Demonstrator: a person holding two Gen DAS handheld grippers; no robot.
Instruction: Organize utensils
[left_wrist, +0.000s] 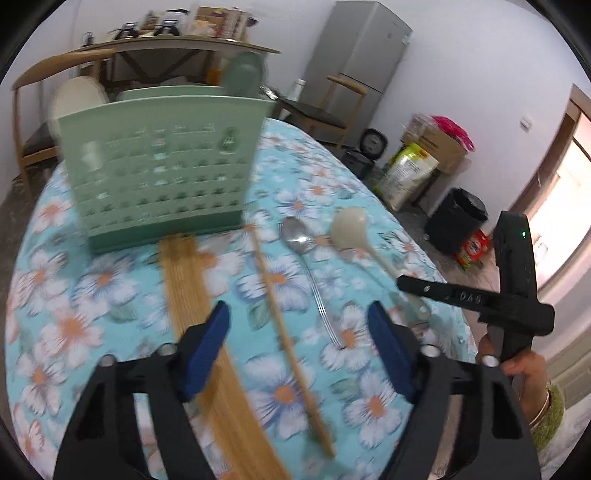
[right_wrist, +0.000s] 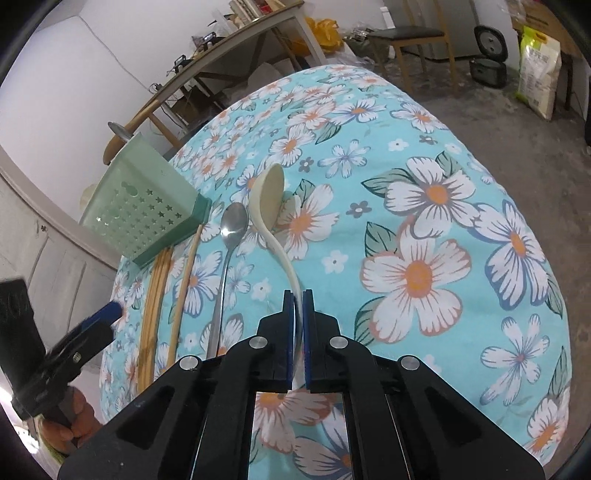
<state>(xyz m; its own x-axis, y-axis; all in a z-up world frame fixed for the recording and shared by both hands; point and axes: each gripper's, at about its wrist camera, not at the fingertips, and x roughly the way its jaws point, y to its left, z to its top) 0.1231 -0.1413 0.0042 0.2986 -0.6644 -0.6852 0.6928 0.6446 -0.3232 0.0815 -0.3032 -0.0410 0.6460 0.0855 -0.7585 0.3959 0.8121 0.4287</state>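
Right tongs (right_wrist: 298, 295) are pressed together on the handle of the cream plastic spoon (right_wrist: 267, 195), whose bowl lies on the worktop (right_wrist: 424, 229) with its flowered turquoise cloth. Left tongs (left_wrist: 299, 325) stand spread, with nothing pinched; a single wooden chopstick (left_wrist: 284, 317) lies on the cloth in the gap between the blue pads (left_wrist: 210, 343), and a bundle of chopsticks (left_wrist: 192, 295) lies under the left pad.

Only the left wrist view shows the front of the green utensil holder (left_wrist: 159, 173), with a green spoon (left_wrist: 243, 74) and a white spoon (left_wrist: 77, 99) standing in it, and behind it a grey refrigerator (left_wrist: 358, 51). This view also shows the right tongs from the side, with raised characters on the black body that I cannot read for sure. The right wrist view shows the holder from its corner and the closed pads on the spoon handle, which the other view hides.

A metal spoon (right_wrist: 231, 236) lies between the single chopstick and the cream spoon. The yellow-green sack (right_wrist: 537, 70) on the floor has printing too blurred to read.
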